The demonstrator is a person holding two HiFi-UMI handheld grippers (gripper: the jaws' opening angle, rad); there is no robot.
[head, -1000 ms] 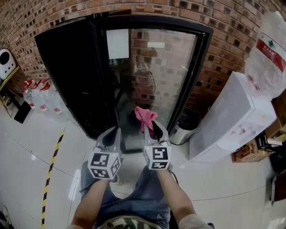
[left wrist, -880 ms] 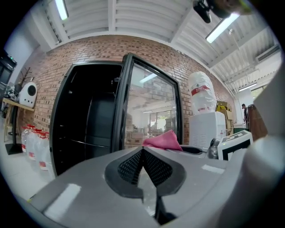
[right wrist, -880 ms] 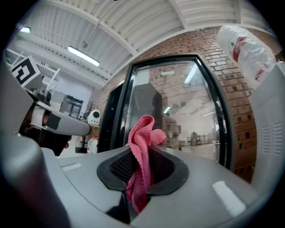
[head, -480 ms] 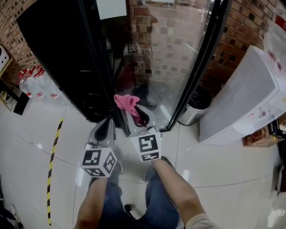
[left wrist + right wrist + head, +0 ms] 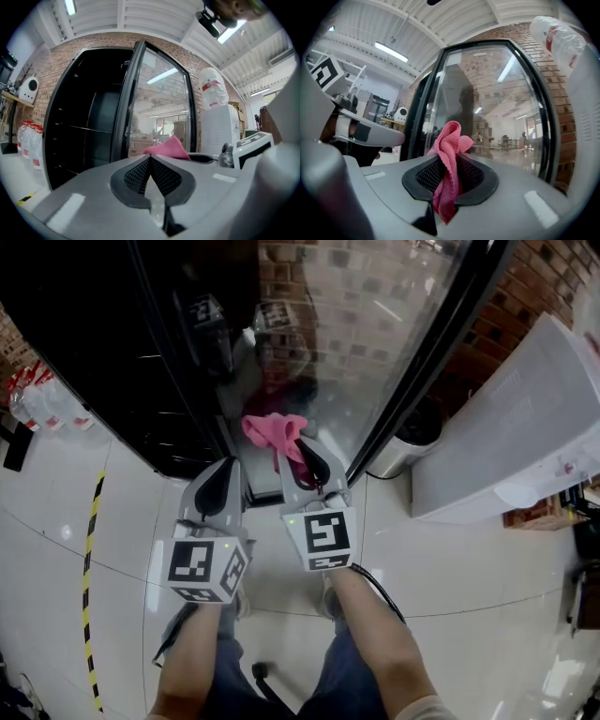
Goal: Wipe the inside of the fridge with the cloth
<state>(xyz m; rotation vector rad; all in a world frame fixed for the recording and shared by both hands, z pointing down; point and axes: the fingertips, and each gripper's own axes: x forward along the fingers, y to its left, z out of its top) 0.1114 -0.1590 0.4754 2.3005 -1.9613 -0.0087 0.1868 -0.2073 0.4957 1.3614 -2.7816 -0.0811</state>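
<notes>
Grippers held in a person's two hands point toward a tall black fridge [image 5: 103, 343] whose glass door [image 5: 375, 343] stands open to the right, leaving dark wire shelves exposed on the left. The right gripper [image 5: 302, 463] has its jaws clamped on a pink cloth [image 5: 274, 430], which bunches up above the fingertips and hangs a little below them; the cloth is just in front of the door's lower edge, outside the cabinet. The left gripper [image 5: 221, 479] sits just beside it, jaws pressed together with nothing between them. A white water dispenser [image 5: 506, 446] stands to the right of the fridge. Judging from this, the task is at its start: the door is open and the cloth is in hand, but no shelf or inner wall has been touched, so all of the wiping remains to be done.
</notes>
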